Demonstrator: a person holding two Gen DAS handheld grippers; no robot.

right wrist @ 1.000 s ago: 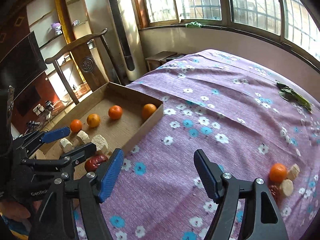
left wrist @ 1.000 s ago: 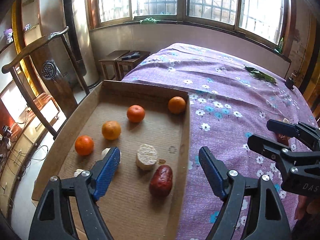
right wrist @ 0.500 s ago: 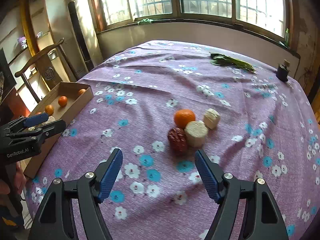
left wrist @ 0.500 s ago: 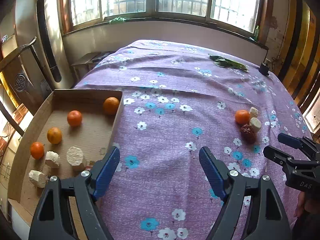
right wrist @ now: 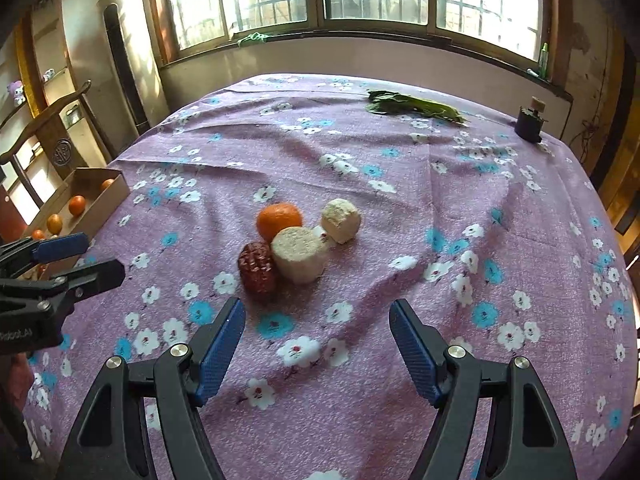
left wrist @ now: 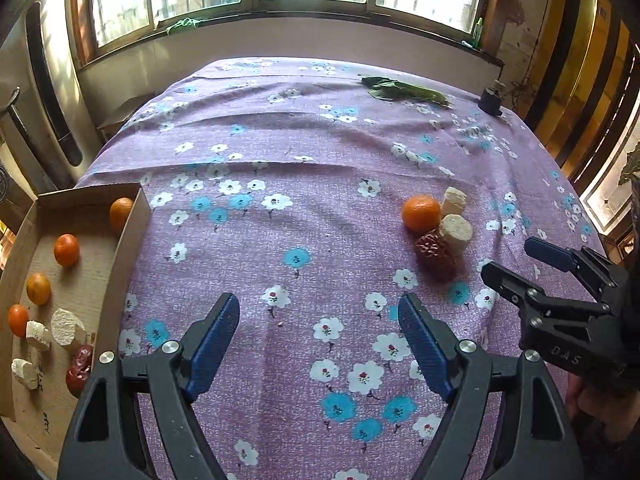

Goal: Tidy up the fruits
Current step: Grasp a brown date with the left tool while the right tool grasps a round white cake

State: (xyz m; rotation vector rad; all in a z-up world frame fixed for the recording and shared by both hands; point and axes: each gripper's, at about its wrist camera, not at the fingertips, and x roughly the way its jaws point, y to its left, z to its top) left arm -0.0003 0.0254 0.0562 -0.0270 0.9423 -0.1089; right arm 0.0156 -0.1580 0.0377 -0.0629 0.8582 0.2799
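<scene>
Right wrist view: the right tongs [right wrist: 316,344] hang spread and empty, the date [right wrist: 258,270], orange [right wrist: 279,219] and two pale chunks, perhaps cane, clustered just ahead; left tongs [left wrist: 318,344] likewise spread, the box [left wrist: 132,240] off to their left; next, I judge, close on the date.

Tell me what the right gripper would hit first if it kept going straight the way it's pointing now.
Probably the purple flowered cloth just short of the fruit pile. The open right gripper points downward, and the nearest fruit ahead are the red date and the pale round chunk; depth is uncertain.
</scene>
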